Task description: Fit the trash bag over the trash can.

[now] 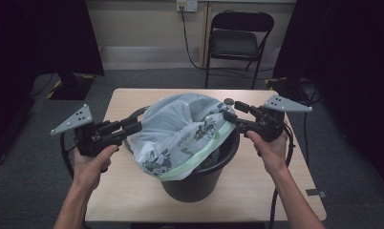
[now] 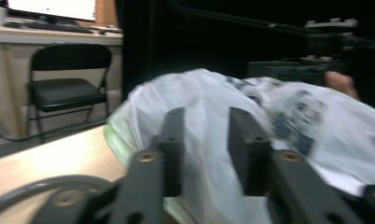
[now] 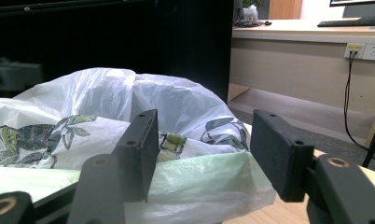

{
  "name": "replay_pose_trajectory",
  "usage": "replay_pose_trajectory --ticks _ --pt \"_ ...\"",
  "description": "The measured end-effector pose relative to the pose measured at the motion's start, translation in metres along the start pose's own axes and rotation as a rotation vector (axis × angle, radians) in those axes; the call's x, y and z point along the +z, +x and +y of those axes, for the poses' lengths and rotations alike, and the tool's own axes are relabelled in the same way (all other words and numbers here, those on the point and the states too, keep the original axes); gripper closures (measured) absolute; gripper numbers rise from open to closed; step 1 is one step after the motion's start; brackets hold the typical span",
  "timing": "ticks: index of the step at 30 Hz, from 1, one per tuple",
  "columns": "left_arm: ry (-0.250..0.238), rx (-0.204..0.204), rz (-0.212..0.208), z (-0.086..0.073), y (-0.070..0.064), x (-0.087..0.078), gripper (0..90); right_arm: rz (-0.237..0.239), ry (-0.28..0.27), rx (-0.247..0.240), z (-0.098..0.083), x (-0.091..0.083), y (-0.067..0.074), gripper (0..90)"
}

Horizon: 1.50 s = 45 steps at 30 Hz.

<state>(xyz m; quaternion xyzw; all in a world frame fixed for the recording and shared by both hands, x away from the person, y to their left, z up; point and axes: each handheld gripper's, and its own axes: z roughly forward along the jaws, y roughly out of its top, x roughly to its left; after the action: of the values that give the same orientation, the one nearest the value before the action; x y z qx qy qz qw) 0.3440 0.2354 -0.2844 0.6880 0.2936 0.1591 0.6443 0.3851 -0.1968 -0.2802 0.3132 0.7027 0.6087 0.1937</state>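
Note:
A black bin [image 1: 195, 183] stands in the middle of the wooden table [image 1: 128, 191]. Draped over its mouth is a white plastic bag [image 1: 180, 124] with dark leaf prints and a pale green hem [image 1: 199, 152], puffed up above the rim. At the bag's left edge my left gripper [image 1: 135, 125] is open; in the left gripper view its jaws [image 2: 206, 112] stand apart with the bag [image 2: 204, 88] just beyond them. My right gripper [image 1: 230, 112] is at the bag's right edge, open. Its jaws [image 3: 204, 119] straddle the green hem [image 3: 199, 177] without pressing on it.
A black folding chair [image 1: 235, 40] stands behind the table by the wall. A small dark round thing [image 1: 228, 100] lies on the table behind the bin. Cables trail from both grippers over the table's sides. Bare tabletop lies in front of the bin.

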Motion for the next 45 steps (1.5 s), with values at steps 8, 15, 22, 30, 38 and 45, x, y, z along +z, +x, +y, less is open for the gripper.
replay_pose_trajectory --ticks 8,15,22,30,38,45 --pt "0.067 -0.016 0.072 -0.002 0.015 0.035 64.1 0.003 0.010 -0.005 -0.001 -0.002 0.002 38.3" --pt "0.022 -0.060 0.062 -0.008 0.016 0.023 78.4 -0.010 0.037 0.004 -0.007 -0.002 0.003 36.4" --pt "-0.007 -0.091 0.008 -0.017 0.002 -0.001 80.9 -0.023 0.055 0.005 -0.008 -0.009 0.005 35.4" --pt "-0.001 -0.058 0.041 -0.009 -0.002 0.000 67.7 -0.007 0.053 0.030 -0.013 -0.014 0.003 64.6" --pt "0.043 -0.057 0.062 -0.007 0.011 0.032 55.0 0.001 -0.005 0.044 -0.017 -0.031 -0.007 85.1" --pt "0.033 -0.085 0.071 -0.009 0.016 0.032 67.1 0.005 0.048 0.054 -0.041 -0.033 -0.015 85.8"
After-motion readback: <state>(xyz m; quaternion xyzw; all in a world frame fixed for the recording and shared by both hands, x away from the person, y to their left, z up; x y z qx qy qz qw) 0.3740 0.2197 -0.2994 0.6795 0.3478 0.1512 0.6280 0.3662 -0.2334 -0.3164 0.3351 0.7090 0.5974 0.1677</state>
